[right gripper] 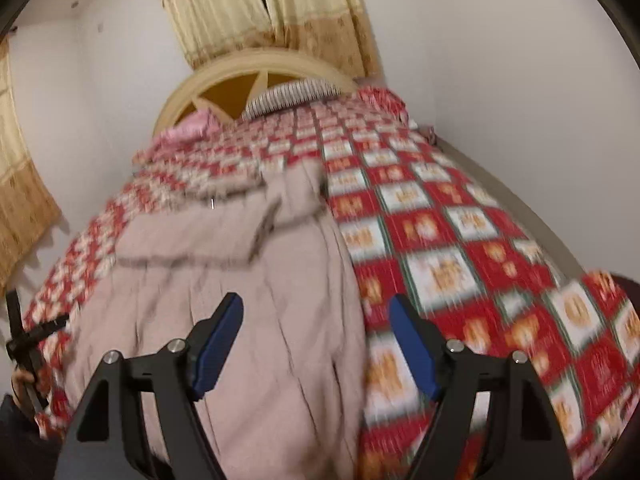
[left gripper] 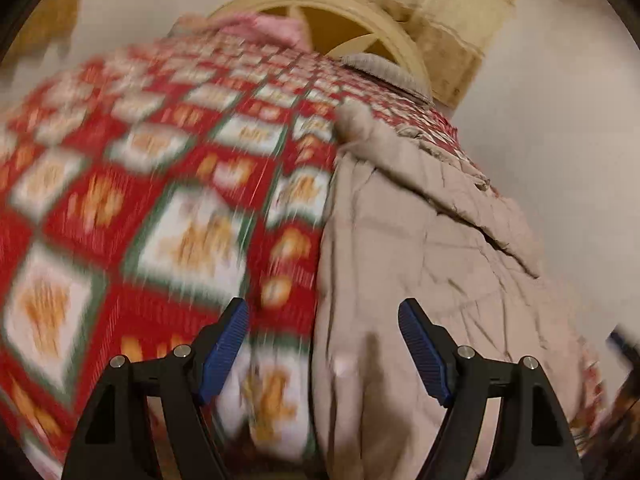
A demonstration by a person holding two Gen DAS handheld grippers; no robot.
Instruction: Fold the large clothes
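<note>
Garment: beige coat (left gripper: 420, 248) lay on checked bedspread (left gripper: 152, 184).
Left gripper (left gripper: 322, 324): jaws apart, seemingly empty.
Focus: blurred.

The coat (right gripper: 240, 300) lies on the bed (right gripper: 460, 240), lengthwise, its hood end toward the headboard (right gripper: 224, 76). Two pillows (right gripper: 292, 94) rest against the headboard, behind the coat. Curtains (right gripper: 280, 12) hang behind the headboard. In the right wrist view, the coat lies left of the bed's middle.
</note>
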